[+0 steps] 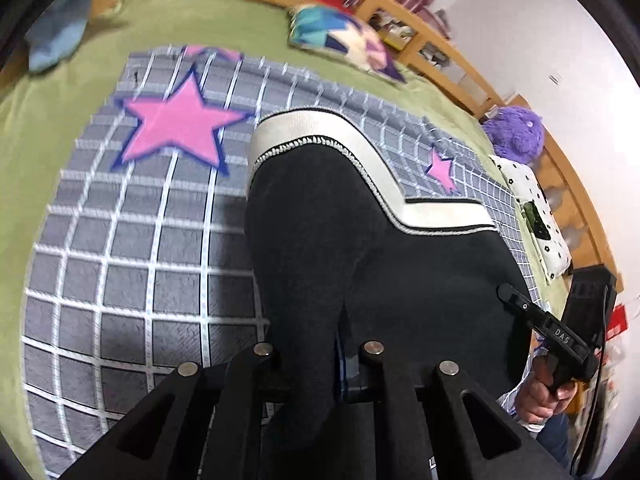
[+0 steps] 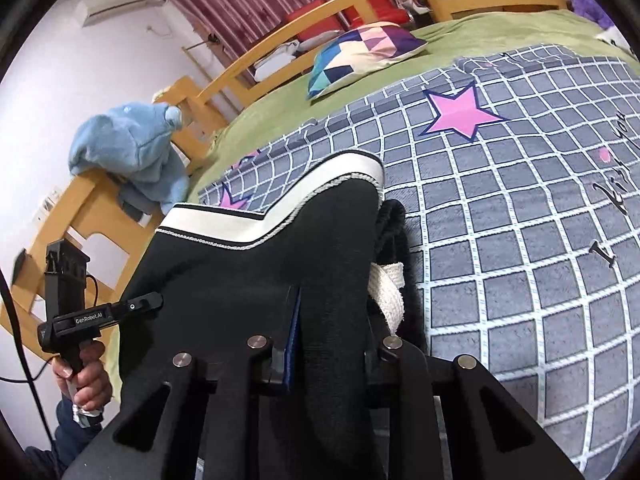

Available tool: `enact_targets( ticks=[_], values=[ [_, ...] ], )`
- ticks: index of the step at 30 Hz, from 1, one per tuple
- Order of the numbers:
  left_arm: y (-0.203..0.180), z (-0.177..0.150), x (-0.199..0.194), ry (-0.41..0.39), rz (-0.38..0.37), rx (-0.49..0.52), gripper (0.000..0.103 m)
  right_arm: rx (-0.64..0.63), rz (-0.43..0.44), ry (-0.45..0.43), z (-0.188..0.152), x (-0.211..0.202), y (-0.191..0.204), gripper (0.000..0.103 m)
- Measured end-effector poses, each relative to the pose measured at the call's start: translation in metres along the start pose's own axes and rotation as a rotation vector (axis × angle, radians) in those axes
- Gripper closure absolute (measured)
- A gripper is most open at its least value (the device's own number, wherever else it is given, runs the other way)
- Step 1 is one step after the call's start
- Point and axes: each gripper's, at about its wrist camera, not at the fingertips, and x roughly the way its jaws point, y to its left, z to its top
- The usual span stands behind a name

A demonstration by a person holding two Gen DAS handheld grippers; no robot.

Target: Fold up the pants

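Observation:
Black pants (image 1: 360, 248) with a white side stripe (image 1: 360, 140) hang lifted over a grey checked blanket (image 1: 140, 240). My left gripper (image 1: 316, 364) is shut on an edge of the black fabric. My right gripper (image 2: 324, 356) is shut on another edge of the pants (image 2: 260, 256); a white drawstring (image 2: 390, 292) hangs beside it. The right gripper also shows in the left wrist view (image 1: 536, 316), and the left gripper in the right wrist view (image 2: 120, 310), both at the pants' edges.
The blanket with pink stars (image 2: 460, 112) lies on a green bed sheet (image 1: 180, 16). A colourful cushion (image 2: 360, 52), a blue plush (image 2: 136, 148), a purple plush (image 1: 516, 132) and a wooden bed frame (image 2: 280, 52) ring the bed.

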Motion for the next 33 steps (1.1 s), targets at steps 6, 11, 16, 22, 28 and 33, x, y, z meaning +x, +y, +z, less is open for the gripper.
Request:
enact_targets(
  ticks=[6, 11, 16, 22, 28, 33],
  values=[
    [-0.007, -0.020, 0.032, 0.021, 0.122, 0.044, 0.052, -0.047, -0.144, 0.035, -0.018, 0.018, -0.029, 0.065],
    [-0.004, -0.035, -0.002, -0.012, 0.176, 0.056, 0.050, -0.114, -0.280, 0.044, -0.010, -0.007, -0.010, 0.059],
    [-0.013, -0.066, -0.042, -0.073, 0.160, 0.079, 0.045, -0.235, -0.254, -0.038, -0.032, -0.047, 0.029, 0.059],
    [-0.018, -0.136, -0.025, -0.017, 0.220, 0.114, 0.040, -0.310, -0.291, 0.068, -0.088, -0.021, 0.023, 0.059],
    [-0.007, -0.127, -0.034, -0.015, 0.187, 0.060, 0.039, -0.336, -0.304, 0.115, -0.087, -0.026, 0.025, 0.061],
    [-0.044, -0.096, -0.051, -0.126, 0.253, 0.238, 0.038, -0.322, -0.253, 0.014, -0.052, -0.047, 0.029, 0.059]
  ],
)
